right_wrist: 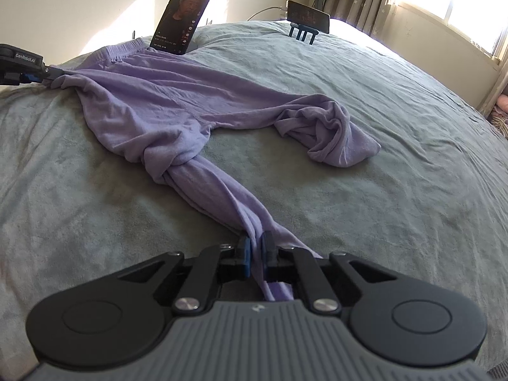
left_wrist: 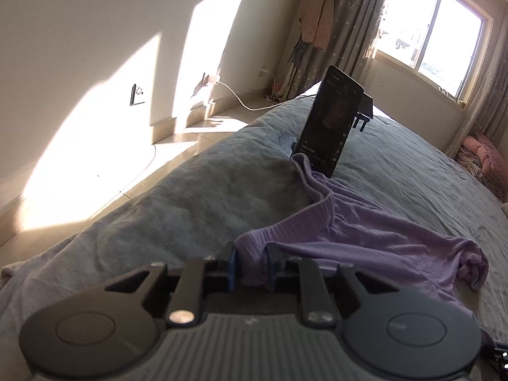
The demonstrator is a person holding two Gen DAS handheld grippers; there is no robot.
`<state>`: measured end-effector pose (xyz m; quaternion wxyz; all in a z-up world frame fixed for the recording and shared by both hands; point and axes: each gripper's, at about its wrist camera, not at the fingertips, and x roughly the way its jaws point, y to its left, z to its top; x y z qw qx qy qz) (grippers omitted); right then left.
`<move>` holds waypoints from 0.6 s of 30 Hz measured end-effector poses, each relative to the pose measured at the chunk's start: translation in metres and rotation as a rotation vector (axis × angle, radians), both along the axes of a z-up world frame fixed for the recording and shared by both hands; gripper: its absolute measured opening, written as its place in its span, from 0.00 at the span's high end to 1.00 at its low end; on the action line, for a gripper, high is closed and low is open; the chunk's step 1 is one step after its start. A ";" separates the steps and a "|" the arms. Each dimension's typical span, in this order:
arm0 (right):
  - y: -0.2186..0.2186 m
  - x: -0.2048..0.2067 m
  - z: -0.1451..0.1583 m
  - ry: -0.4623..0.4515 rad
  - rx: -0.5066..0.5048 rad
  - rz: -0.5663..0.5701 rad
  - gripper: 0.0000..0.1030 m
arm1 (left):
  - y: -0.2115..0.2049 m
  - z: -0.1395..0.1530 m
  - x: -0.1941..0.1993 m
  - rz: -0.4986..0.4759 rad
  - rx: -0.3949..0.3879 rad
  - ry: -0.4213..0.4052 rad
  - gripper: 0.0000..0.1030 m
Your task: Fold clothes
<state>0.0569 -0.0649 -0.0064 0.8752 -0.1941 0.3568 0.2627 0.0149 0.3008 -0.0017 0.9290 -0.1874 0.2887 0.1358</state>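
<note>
At far left, left gripper (right_wrist: 47, 74) pinching the waistband corner of the purple trousers (right_wrist: 165, 101), jaws pressed onto the ribbed hem, seen close up in the left wrist view (left_wrist: 250, 263). Trousers spread across the grey-green bed (right_wrist: 397, 190), waistband toward the propped phone (right_wrist: 182, 16), whose lower edge touches or overlaps the cloth. Toward the middle, one leg twisted into a knot-like bunch (right_wrist: 168, 162) and drawn taut toward the right gripper (right_wrist: 255, 249), jaws closed on that leg's bunched end. Further right, the other leg crumpled in a heap (right_wrist: 330, 136), lying loose. Second phone on a small stand (right_wrist: 306, 19) near the far edge, well apart from the garment. Risks, as a judgement: pulling harder likely to tighten the twist rather than flatten it; dragging the waistband likely to tip the leaning phone; thin bunched fabric apt to slip from the right gripper under tension; loose leg likely to fold in crooked if left unsmoothed.
</note>
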 end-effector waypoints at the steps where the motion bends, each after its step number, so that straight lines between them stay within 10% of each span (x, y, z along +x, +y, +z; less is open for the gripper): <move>1: -0.003 -0.002 0.004 0.009 0.012 0.003 0.94 | 0.000 0.002 -0.002 -0.002 -0.007 -0.006 0.88; 18: -0.071 -0.068 0.071 0.123 0.221 0.052 0.94 | 0.007 0.031 -0.040 -0.035 -0.084 -0.019 0.90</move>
